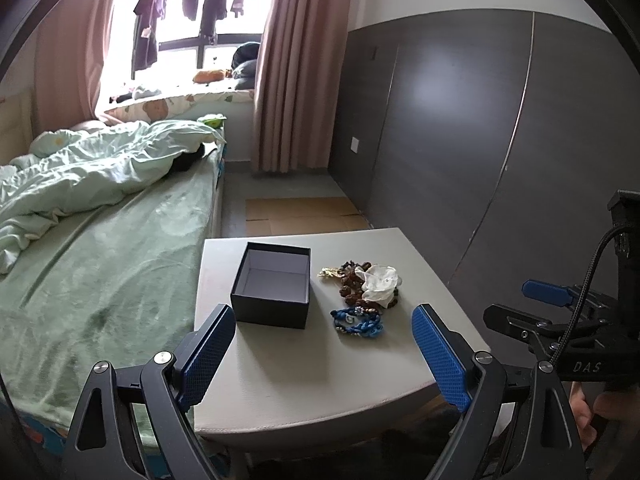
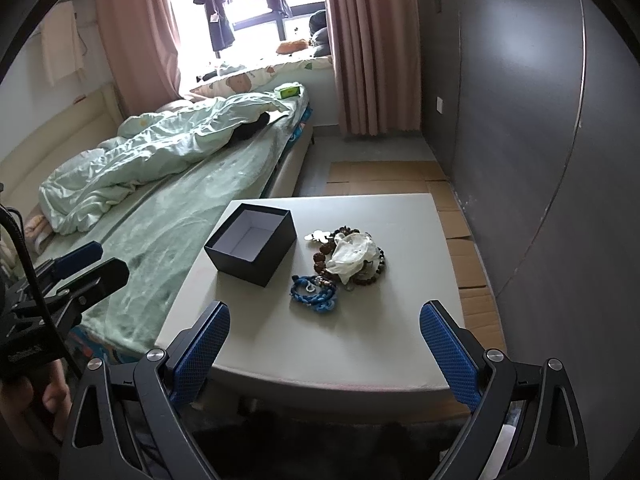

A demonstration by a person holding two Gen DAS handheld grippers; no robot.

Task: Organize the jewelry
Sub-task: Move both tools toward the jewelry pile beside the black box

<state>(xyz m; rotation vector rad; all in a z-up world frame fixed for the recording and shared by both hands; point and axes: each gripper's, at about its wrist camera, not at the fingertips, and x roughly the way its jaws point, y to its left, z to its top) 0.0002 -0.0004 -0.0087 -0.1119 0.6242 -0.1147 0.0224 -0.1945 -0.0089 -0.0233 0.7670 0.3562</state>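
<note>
— Two grippers, both mine, both idle: the left gripper (image 1: 324,354) has its blue pads spread wide with nothing between them, and the right gripper (image 2: 325,350) stands just as wide and just as empty. I hold them back off the near edge of the small pale grey square table (image 2: 360,360), so I can see everything before I commit.

— What is on it?

— One open dark navy cardboard box with a pale lining (image 1: 274,286), nothing inside, sitting toward the table's left edge, next to the bed. It is open-side up, I judge, so pieces can be dropped straight in.

— And the jewelry?

— One heap just right of the box, near the table's middle. I count one blue braided cord bracelet cluster (image 2: 314,290) at the front, nearest my pads, one tangle of dark brown wooden bead strands (image 1: 354,286) behind it, one crumpled white cloth piece (image 2: 354,256) lying on top of the beads, and one small pale metal charm (image 2: 318,236) at the back. How many separate strands are in that tangle I cannot tell.

— First target?

— Probably the blue one; it lies clear of the rest.
</note>
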